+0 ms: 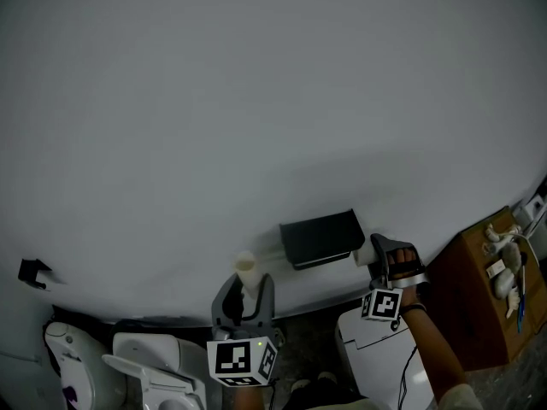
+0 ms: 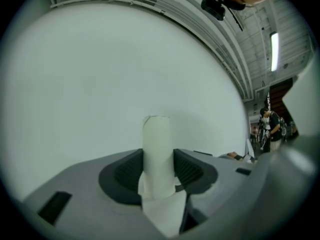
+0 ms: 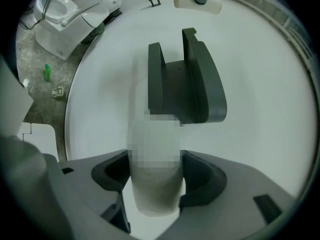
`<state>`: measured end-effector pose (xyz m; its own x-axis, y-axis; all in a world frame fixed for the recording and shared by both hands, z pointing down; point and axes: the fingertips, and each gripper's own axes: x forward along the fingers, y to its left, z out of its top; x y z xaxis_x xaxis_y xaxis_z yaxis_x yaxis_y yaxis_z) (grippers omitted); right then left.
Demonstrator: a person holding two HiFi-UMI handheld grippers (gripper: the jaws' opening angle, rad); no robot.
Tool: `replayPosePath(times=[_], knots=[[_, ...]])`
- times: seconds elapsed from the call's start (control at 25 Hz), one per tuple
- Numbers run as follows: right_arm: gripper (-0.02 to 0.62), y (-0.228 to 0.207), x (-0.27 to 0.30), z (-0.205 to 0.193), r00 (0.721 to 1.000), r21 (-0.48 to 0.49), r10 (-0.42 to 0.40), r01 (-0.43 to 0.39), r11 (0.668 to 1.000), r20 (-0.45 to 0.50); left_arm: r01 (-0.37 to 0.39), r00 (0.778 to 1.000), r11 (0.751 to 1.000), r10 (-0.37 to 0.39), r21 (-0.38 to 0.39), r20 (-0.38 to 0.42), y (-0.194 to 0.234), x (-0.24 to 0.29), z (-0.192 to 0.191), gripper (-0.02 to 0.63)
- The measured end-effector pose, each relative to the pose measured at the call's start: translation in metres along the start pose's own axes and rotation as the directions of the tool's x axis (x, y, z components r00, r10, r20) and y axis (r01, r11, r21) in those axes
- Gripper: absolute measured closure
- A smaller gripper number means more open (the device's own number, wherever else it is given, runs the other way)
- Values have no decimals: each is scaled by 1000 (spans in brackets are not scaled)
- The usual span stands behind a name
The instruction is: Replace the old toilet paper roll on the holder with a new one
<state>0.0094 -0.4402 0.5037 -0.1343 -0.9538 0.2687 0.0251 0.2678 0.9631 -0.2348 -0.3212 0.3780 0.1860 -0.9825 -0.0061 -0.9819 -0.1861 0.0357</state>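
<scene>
- The left gripper (image 2: 159, 171) squeezes the thin old roll (image 2: 158, 144) upright, with bare wall (image 2: 100, 84) ahead.
- The right gripper (image 3: 155, 176) squeezes the new roll (image 3: 155, 196), right by the holder's (image 3: 187, 84) near edge.

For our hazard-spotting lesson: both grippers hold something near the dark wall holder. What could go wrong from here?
1. The right gripper grips the white paper roll close to the dark grey wall holder; a poor line-up might knock it against the holder's prongs.
2. The left gripper clamps the narrow white tube, whose loose paper tail hangs below and might snag.
</scene>
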Motion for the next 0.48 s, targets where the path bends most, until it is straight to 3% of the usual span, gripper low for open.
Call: replayPosePath(times=[0.48], knots=[[285, 6, -1, 42, 998, 29, -25, 24, 999, 57, -43, 999, 999, 43, 28, -17, 13, -23, -3, 414]])
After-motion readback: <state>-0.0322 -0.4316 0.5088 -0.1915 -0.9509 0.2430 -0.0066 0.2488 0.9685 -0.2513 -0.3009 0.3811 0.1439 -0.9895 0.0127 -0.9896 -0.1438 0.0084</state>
